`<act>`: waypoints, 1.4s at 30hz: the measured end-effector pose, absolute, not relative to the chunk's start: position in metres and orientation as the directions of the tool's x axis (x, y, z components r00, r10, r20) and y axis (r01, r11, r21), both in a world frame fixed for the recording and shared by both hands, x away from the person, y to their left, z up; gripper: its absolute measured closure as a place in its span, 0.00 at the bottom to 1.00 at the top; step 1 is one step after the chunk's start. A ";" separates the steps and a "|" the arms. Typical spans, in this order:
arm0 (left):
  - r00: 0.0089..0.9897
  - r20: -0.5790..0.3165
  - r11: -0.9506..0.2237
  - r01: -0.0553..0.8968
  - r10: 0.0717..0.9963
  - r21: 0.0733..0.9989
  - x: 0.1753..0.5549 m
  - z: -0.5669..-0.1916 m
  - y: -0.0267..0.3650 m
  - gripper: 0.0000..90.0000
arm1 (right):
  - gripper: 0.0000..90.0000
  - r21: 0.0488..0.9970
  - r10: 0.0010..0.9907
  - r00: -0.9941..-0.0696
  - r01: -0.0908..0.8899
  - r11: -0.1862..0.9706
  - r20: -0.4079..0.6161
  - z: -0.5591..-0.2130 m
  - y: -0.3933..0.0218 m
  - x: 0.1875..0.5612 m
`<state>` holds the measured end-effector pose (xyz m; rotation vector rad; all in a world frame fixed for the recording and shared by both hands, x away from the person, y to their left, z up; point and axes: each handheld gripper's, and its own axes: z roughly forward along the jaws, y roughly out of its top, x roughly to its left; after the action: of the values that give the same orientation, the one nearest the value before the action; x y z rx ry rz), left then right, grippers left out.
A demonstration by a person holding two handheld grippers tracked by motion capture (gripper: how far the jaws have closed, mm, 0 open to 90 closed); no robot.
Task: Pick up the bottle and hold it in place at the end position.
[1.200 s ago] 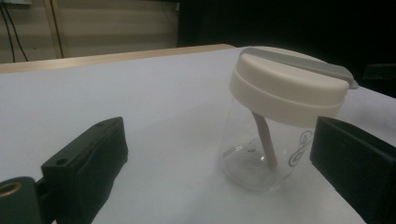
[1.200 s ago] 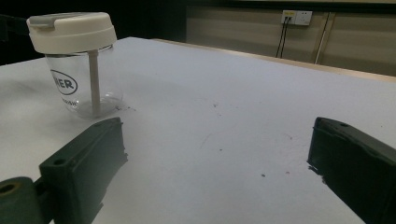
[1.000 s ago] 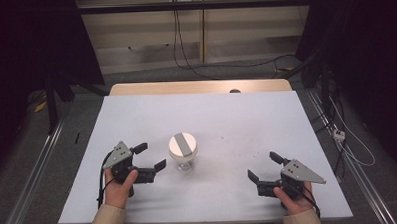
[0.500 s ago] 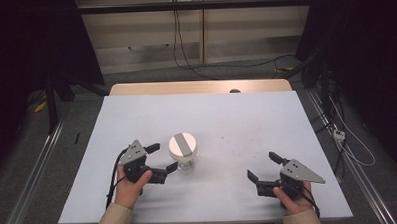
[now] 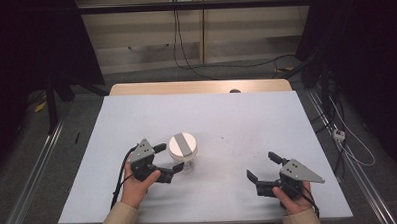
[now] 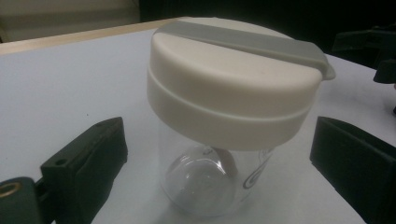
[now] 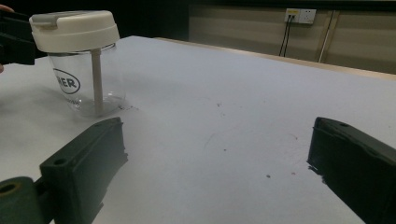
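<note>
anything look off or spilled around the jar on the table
Nothing stands out. The clear jar stands upright on the white table with its cream lid seated level and nothing spilled. The left gripper is open around the jar; the right gripper is open, well apart.

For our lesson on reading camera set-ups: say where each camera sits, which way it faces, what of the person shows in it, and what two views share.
High view: above the person's side, looking forward and down on the table; both forearms, left gripper and right gripper show.
Left gripper view: rides the left gripper, facing the clear cup between its open jaws.
Right gripper view: rides the right gripper, looking across the table; open jaws show.
Shared: the cup's cream lid shows in both gripper views.
</note>
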<state>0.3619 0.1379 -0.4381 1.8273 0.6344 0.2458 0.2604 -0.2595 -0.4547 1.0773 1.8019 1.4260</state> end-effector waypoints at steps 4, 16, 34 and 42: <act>0.836 -0.132 -0.242 0.300 0.533 0.923 0.365 -0.440 0.133 0.04 | 0.04 0.969 0.868 -0.495 0.230 0.096 0.031 -0.455 -0.260 0.260; 0.841 -0.143 -0.253 0.312 0.521 0.916 0.372 -0.443 0.119 0.04 | 0.04 0.969 0.868 -0.495 0.229 0.095 0.032 -0.455 -0.260 0.260; 0.840 -0.113 -0.292 0.306 0.530 0.906 0.377 -0.444 0.107 0.07 | 0.04 0.969 0.867 -0.498 0.229 0.095 0.033 -0.455 -0.260 0.261; 0.840 -0.103 -0.306 0.305 0.532 0.902 0.379 -0.447 0.103 0.11 | 0.04 0.968 0.866 -0.499 0.231 0.096 0.033 -0.455 -0.260 0.261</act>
<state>0.3791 0.1030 -0.4475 1.9139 0.6246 0.2572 0.2608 -0.2600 -0.4548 1.0751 1.8059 1.4298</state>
